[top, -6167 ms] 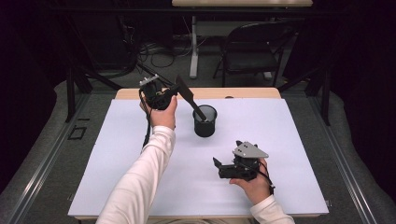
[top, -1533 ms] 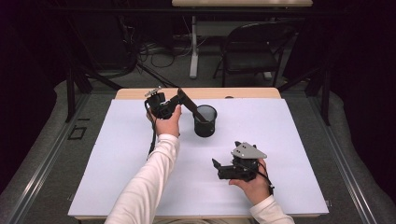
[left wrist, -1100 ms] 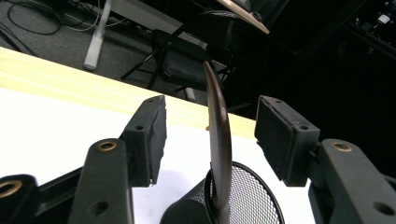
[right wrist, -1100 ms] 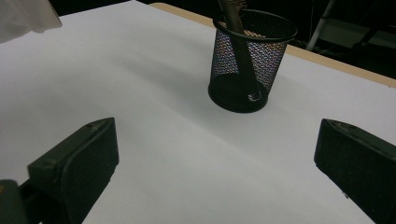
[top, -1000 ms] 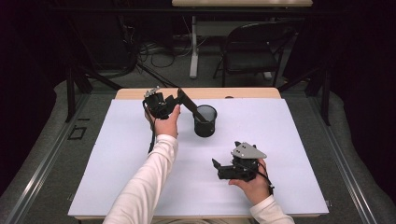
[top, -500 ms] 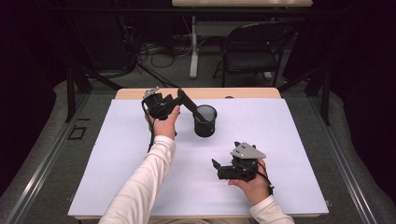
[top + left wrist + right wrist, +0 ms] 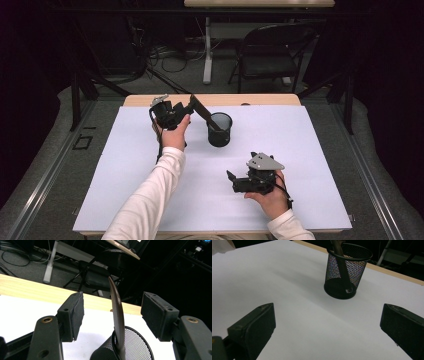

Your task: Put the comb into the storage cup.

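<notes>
A black mesh cup (image 7: 220, 130) stands on the white table cover (image 7: 300, 140), back of centre. A flat dark brown utensil (image 7: 200, 109) leans in it, its top tilted to the left. My left gripper (image 7: 188, 107) is held in the air at that top end. It is open, and the utensil (image 7: 117, 315) rises between the pads (image 7: 75, 315) without touching either, above the cup (image 7: 136, 346). My right gripper (image 7: 232, 181) rests open on the cover at the front right. It looks toward the cup (image 7: 347, 272) and utensil (image 7: 340, 260), with nothing between its jaws (image 7: 327, 330).
The wooden table edge (image 7: 260, 100) shows behind the cover. A black chair (image 7: 270, 50), a table leg and cables stand on the floor beyond. Bare white cover lies left, right and in front of the cup.
My left gripper has drifted slightly to the left by the utensil's top. The utensil still leans in the cup, and the right gripper has stayed put.
</notes>
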`<state>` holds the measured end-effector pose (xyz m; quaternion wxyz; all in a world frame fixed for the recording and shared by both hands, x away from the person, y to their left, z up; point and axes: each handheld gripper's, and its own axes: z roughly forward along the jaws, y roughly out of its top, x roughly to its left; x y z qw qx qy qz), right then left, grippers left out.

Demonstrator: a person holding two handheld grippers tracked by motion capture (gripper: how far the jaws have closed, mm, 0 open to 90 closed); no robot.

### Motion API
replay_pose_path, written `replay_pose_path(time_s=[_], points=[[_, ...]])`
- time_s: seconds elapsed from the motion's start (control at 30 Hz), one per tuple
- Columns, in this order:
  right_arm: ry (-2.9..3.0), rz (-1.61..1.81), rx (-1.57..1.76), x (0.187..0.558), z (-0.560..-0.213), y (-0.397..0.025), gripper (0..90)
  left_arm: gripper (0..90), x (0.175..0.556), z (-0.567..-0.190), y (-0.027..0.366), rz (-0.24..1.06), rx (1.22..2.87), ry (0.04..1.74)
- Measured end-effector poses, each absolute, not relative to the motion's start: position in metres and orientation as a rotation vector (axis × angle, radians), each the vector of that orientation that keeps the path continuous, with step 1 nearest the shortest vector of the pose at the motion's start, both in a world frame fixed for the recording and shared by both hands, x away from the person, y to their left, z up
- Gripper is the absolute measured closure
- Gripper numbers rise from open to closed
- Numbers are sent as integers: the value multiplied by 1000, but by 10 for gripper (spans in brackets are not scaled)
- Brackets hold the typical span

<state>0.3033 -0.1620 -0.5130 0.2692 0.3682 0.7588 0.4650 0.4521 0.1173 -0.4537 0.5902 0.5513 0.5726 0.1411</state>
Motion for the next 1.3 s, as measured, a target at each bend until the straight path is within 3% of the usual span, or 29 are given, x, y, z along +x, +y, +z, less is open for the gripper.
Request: replay_pose_path(time_s=[1.3], points=[[2045,1247,992,303,-513,-161,1,320,422,-425,139,414,1433,1183]])
